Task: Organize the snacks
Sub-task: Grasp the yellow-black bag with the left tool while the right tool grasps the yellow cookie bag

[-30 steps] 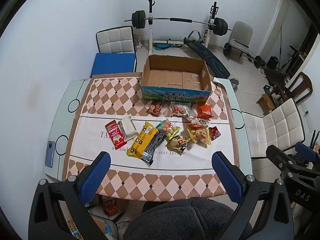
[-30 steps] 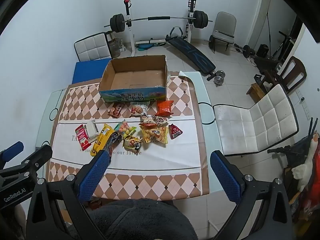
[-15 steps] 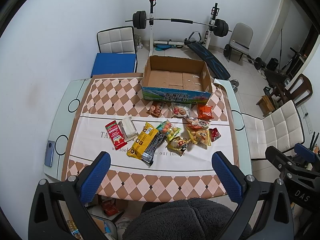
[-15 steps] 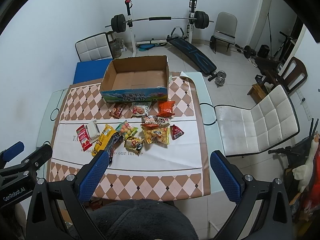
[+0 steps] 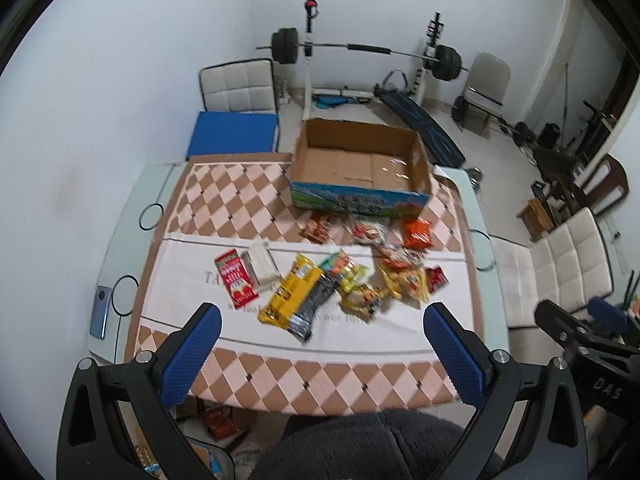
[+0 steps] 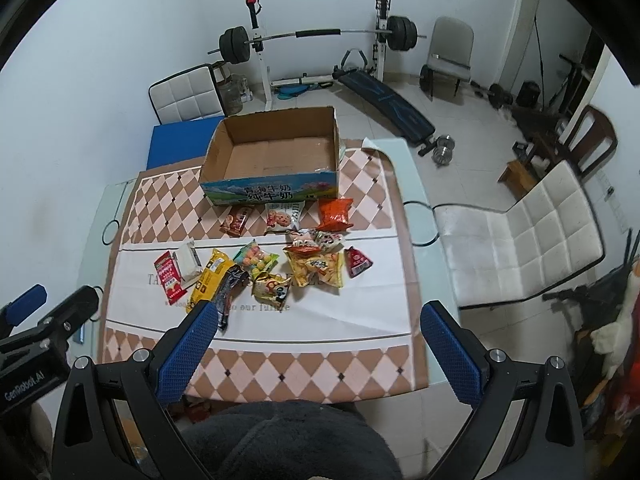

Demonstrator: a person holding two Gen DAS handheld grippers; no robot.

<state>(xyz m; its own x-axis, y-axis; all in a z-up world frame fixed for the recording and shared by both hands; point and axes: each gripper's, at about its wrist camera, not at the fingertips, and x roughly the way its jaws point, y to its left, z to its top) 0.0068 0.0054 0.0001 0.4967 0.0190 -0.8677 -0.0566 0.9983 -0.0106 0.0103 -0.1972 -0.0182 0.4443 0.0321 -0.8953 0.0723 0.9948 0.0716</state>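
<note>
Task status: not started, judging from the layout. The open brown cardboard box with a blue printed front panel stands at the far side of the table, which is covered by a cloth with a brown-and-pink diamond pattern and a white centre band. The box interior shows bare cardboard only; no snack is inside it.

All snacks lie loose on the cloth, between the box and the near table edge:
- Just in front of the box: a small brown packet, a white cookie bag and an orange crinkled bag.
- On the white band: a red flat sachet, a white wrapped block touching it, a long yellow packet overlapping a dark foil bar, a clear bag of coloured balls, a yellow panda-print bag, a yellow chips bag and a small red triangular pouch.

Left tool: blue-padded fingers spread wide, holding nothing, held above the near table edge.
Right tool: likewise wide open and empty, well apart from every snack.

Remaining work: every packet listed has yet to be transferred, presumably into the box.
</note>
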